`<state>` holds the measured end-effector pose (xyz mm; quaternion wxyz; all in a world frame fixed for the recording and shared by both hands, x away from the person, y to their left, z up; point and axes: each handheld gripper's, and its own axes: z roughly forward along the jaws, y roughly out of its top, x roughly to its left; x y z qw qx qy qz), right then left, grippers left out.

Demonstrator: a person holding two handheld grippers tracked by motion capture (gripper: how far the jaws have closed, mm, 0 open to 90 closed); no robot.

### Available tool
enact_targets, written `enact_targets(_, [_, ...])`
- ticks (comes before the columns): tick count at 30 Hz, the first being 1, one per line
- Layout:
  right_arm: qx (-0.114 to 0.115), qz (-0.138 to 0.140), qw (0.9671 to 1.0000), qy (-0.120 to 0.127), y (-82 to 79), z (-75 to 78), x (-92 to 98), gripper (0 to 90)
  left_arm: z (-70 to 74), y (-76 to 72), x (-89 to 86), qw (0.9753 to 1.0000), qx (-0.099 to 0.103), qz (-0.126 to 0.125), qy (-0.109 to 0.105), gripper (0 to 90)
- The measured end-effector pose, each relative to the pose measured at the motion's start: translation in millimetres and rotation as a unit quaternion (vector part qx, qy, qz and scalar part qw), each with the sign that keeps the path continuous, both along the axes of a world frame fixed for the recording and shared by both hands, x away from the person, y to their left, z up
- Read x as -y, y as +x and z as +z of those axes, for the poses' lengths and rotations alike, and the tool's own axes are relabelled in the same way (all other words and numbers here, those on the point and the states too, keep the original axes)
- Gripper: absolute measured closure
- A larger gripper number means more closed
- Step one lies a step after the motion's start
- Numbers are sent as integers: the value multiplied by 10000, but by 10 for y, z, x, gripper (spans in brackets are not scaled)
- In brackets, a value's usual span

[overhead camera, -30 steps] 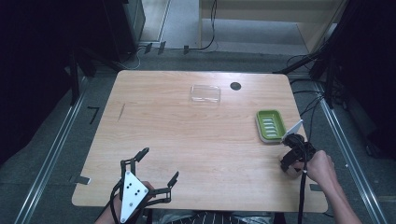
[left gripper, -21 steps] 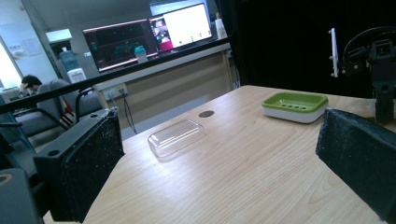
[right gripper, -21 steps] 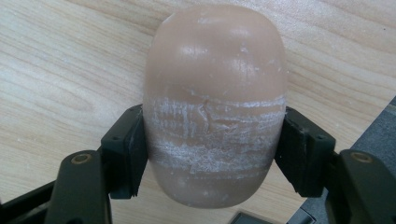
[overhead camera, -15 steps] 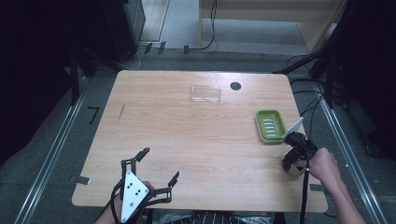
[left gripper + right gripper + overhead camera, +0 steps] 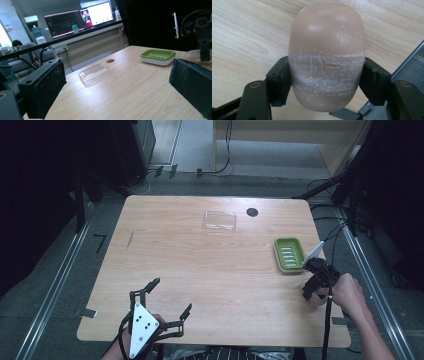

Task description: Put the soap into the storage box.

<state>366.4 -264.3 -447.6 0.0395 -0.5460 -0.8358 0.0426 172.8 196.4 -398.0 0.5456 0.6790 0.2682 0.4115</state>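
Wooden surface (image 5: 210,265) | I am clamping soap bar (image 5: 326,55) in right hand-held gripper (image 5: 314,287), beside green soap dish (image 5: 289,254) | left hand-held gripper (image 5: 162,302) is idling wide | dish placement, clear lid (image 5: 220,220) are remaining.

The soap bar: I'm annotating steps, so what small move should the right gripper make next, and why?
Probably lift the soap bar slightly: the right gripper has its jaws pressed on both its sides, it seems to rest on the table, and the green soap dish sits empty close by.
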Motion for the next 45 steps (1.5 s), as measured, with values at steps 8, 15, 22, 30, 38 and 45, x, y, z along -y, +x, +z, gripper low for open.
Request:
enact_targets(8, [-10, 57, 10000, -18, 48, 49, -33, 336, 0, 1, 0, 10000, -2, 6, 0, 11])
enact_targets(15, [8, 74, 10000, -13, 82, 92, -60, 336, 0, 2, 0, 10000, 0, 8, -6, 11])
enact_targets(22, [7, 122, 9999, -31, 114, 146, -76, 336, 0, 2, -1, 10000, -1, 6, -5, 11])
enact_targets(30, [35, 163, 9999, -29, 140, 183, -85, 336, -1, 2, -2, 10000, -3, 6, -16, 11])
enact_targets(38, [109, 164, 9998, -16, 190, 232, -94, 336, -1, 3, -1, 10000, -4, 2, -12, 11])
enact_targets(45, [124, 171, 9998, 2, 257, 269, -123, 336, -2, 3, -1, 10000, -5, 5, -15, 12])
